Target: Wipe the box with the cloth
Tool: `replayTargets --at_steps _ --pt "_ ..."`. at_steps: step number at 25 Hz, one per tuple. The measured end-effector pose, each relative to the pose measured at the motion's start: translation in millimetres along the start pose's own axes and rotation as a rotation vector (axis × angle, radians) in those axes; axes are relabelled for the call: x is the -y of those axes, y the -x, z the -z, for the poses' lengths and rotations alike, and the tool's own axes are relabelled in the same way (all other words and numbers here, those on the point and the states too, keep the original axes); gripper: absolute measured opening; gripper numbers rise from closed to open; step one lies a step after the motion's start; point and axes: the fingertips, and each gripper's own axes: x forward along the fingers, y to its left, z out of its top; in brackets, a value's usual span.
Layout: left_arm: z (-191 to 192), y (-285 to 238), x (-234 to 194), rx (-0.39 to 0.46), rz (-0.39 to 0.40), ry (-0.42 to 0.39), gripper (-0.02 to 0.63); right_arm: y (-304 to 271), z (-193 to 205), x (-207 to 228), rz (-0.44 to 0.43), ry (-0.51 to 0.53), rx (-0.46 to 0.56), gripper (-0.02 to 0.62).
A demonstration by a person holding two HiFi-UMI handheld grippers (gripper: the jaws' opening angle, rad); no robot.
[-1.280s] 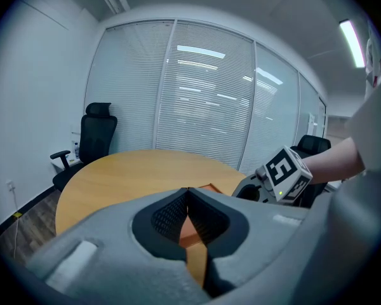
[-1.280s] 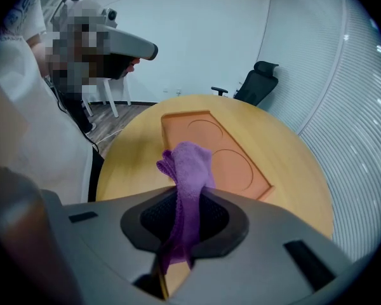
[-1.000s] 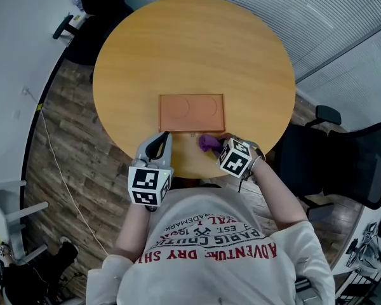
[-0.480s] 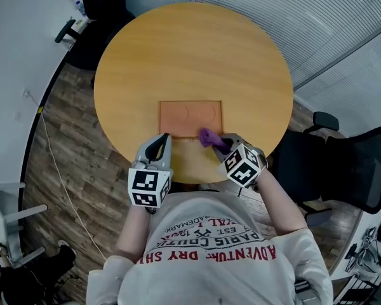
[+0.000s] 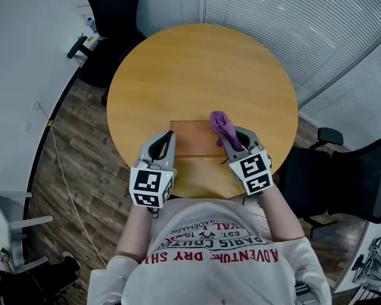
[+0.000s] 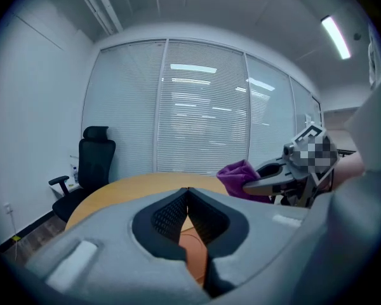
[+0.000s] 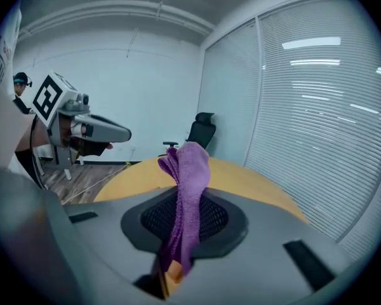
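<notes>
Right tool pinches the cloth at the box's far right; left tool is closed, empty. Unbraced, the box may slide when wiped.

The cloth pinched between the jaws of the right gripper is plain purple with a fuzzy nap. Those jaws are grey, and their inner pads are black with a fine mesh pattern. The left gripper, its jaws closed on nothing, has the same grey shell and black meshed pads. The cube on each gripper carries black-and-white square markers. Below the left jaws the box is terracotta orange, with a faint curved line on its top. The table under both pairs of jaws is honey-coloured wood. Beyond the jaws are white slatted blinds and a black chair. The floor is dark brown planks.
</notes>
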Motion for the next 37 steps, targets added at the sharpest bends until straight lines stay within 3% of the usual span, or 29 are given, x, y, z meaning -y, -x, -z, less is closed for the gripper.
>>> replayTargets --at_steps 6,10,24,37 --pt "-27.8 0.1 -21.6 0.057 -0.021 -0.007 0.009 22.4 -47.4 12.8 0.116 -0.082 0.210 0.063" --pt "-42.7 -1.1 -22.7 0.091 -0.004 -0.009 0.009 29.7 -62.3 15.9 0.155 -0.112 0.275 0.063" --pt "-47.4 -1.8 -30.7 0.107 0.022 -0.016 0.009 23.7 -77.4 8.6 0.178 -0.087 0.333 0.061" --pt "-34.8 -0.4 -42.0 0.099 0.033 0.017 0.009 9.5 -71.1 -0.1 0.186 -0.121 0.290 0.061"
